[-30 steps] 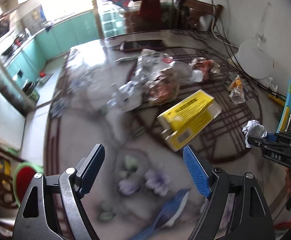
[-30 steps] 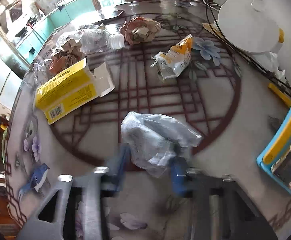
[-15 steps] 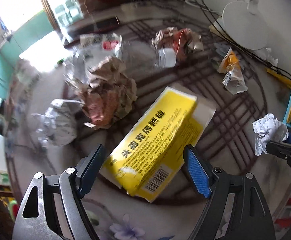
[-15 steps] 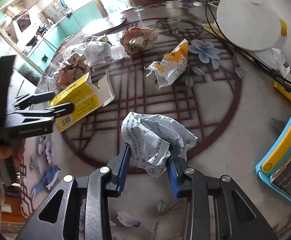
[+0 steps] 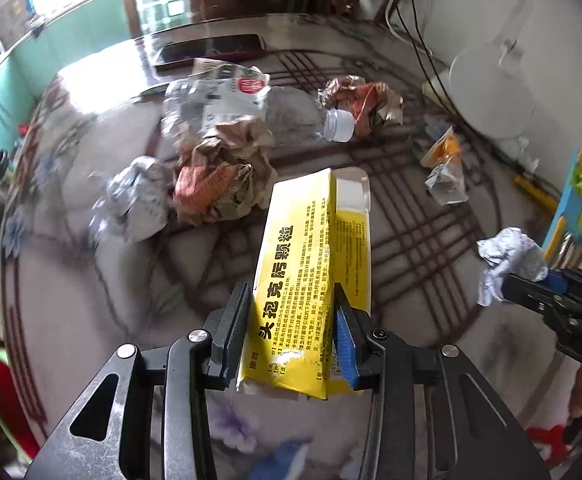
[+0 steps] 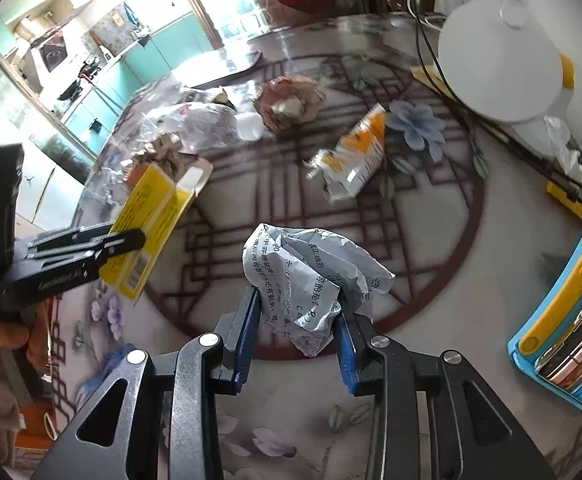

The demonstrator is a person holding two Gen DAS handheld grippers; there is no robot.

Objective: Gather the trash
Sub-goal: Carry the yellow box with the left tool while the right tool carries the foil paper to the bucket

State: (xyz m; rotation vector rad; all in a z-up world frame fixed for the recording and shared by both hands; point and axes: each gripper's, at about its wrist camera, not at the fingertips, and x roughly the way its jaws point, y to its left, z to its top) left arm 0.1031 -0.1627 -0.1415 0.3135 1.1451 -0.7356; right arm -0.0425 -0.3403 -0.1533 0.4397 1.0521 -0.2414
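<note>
The left gripper [image 5: 291,330], its jaws having just been closing, pinches the near end of a long yellow cardboard box [image 5: 311,272] with an open white flap, its bottom edge hidden behind the pads. The right gripper [image 6: 297,336] is clamped on a crumpled ball of printed white paper [image 6: 311,276]. On the glossy patterned desk [image 6: 431,280] lie a creased brown paper wad [image 5: 223,176], a blurred clear plastic bottle [image 5: 291,116] and a flattened orange-and-white packet [image 6: 355,160]

- The yellow box [image 5: 303,280] is seen as thin printed cardboard, slightly glossy.
- The paper ball [image 6: 311,280] is made of creased, matt printed paper.
- The counter [image 6: 431,320] is covered by a glossy patterned surface.
- The bottle [image 5: 291,116] is formed of clear, crumpled plastic.
</note>
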